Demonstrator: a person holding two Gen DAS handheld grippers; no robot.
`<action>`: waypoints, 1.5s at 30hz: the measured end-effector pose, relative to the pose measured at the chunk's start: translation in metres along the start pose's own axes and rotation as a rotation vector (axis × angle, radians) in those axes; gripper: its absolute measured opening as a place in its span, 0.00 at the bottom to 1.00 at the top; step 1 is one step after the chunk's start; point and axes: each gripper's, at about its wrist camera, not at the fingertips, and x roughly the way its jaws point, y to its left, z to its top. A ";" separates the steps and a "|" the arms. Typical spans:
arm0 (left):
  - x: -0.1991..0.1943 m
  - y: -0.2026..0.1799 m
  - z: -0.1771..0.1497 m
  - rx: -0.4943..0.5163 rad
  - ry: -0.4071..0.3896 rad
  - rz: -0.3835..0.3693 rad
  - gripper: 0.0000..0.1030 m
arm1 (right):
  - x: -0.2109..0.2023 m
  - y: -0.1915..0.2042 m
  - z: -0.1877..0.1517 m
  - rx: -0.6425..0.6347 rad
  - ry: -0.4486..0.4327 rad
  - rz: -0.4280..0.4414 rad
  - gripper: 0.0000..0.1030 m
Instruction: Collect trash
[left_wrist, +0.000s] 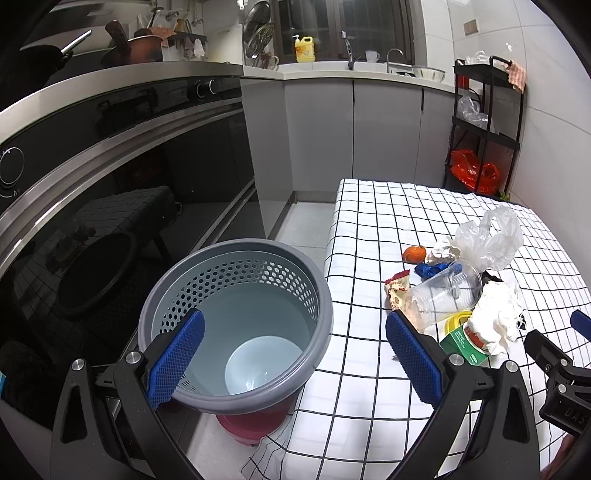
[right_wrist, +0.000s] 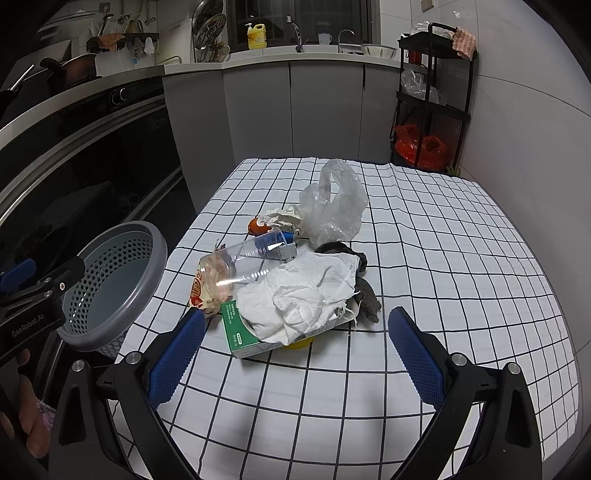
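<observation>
We see the left gripper (left_wrist: 293, 356) with its blue-padded jaws spread wide and holding nothing, poised over the rim of the grey perforated plastic waste basket (left_wrist: 236, 254), which stands on the floor just beside the table's left edge. The right gripper (right_wrist: 295, 356) is equally wide open and empty, held low above the white black-checked tablecloth (right_wrist: 443, 258), pointed at the trash heap just ahead of it. Nearest its jaws lies a green and white cardboard box (right_wrist: 236, 330) under a crumpled white tissue (right_wrist: 303, 291). Behind rest a clear plastic cup (right_wrist: 245, 258) on its side, a dark crumpled rag (right_wrist: 364, 291), a translucent plastic bag (right_wrist: 336, 206) and a small orange fruit (right_wrist: 255, 226).
</observation>
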 end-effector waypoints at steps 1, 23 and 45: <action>0.000 0.000 0.000 0.001 -0.001 0.001 0.94 | 0.000 0.000 0.000 0.000 0.000 0.001 0.92; -0.001 -0.002 -0.001 0.004 -0.003 0.006 0.94 | -0.001 -0.002 0.000 -0.001 0.000 0.000 0.92; 0.006 -0.009 -0.006 0.012 0.007 -0.015 0.94 | 0.001 -0.014 -0.009 0.001 0.016 0.029 0.92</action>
